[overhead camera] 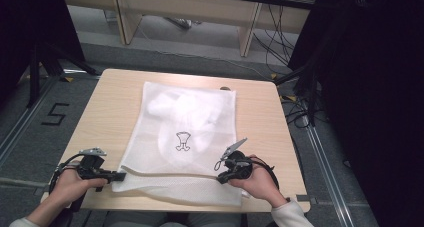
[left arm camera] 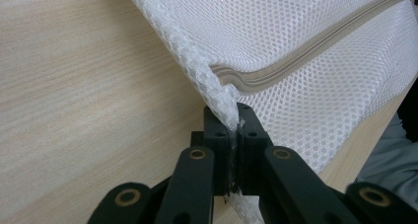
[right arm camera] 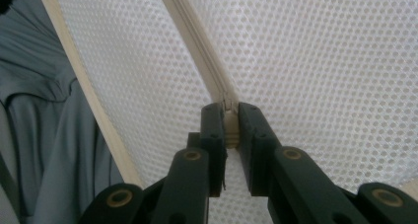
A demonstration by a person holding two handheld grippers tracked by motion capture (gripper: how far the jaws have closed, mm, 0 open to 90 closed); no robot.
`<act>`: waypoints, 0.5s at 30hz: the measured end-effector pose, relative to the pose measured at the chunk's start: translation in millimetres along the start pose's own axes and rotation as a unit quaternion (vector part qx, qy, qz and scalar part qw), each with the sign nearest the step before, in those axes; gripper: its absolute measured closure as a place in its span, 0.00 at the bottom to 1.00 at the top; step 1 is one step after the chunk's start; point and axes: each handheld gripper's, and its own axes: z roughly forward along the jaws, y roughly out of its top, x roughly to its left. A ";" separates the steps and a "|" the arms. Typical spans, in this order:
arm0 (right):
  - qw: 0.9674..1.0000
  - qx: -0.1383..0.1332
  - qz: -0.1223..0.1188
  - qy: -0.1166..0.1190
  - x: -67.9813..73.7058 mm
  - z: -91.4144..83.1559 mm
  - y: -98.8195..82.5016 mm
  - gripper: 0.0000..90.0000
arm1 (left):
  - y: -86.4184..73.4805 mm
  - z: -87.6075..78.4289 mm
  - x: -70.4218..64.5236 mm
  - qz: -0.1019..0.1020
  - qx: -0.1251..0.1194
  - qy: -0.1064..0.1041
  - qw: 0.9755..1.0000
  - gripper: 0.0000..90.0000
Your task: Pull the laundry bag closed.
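White mesh laundry bag (overhead camera: 185, 132) — flat on table | zip (left arm camera: 305, 56) along near edge | pale garment inside — bag's left corner pinched

1. We are seeing even, soft overhead light on the table (overhead camera: 110, 112); shadows are staying faint.
2. The right side and upper left corner of the high view are sinking into near black.
3. The mesh bag (overhead camera: 185, 137) is glaring white, washing out its folds.
4. In both gripper views, the near jaws are blurring slightly while the mesh is staying crisp.
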 end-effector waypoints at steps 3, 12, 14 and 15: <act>1.000 0.006 0.002 -0.003 -1.1 -0.1 -1.0 0.91 | -0.9 1.3 -0.9 -0.002 -0.012 0.003 1.000 0.95; 1.000 0.009 0.007 -0.006 -4.7 -3.4 -6.4 0.91 | -0.2 -0.2 -0.5 0.001 -0.003 0.005 1.000 0.95; 1.000 0.011 0.012 -0.003 -4.4 -4.5 -7.3 0.91 | -0.7 1.0 -0.9 0.001 -0.011 0.003 1.000 0.95; 1.000 0.010 0.009 -0.005 -4.8 -4.3 -7.4 0.91 | -0.6 0.9 -1.0 0.000 -0.010 0.003 1.000 0.95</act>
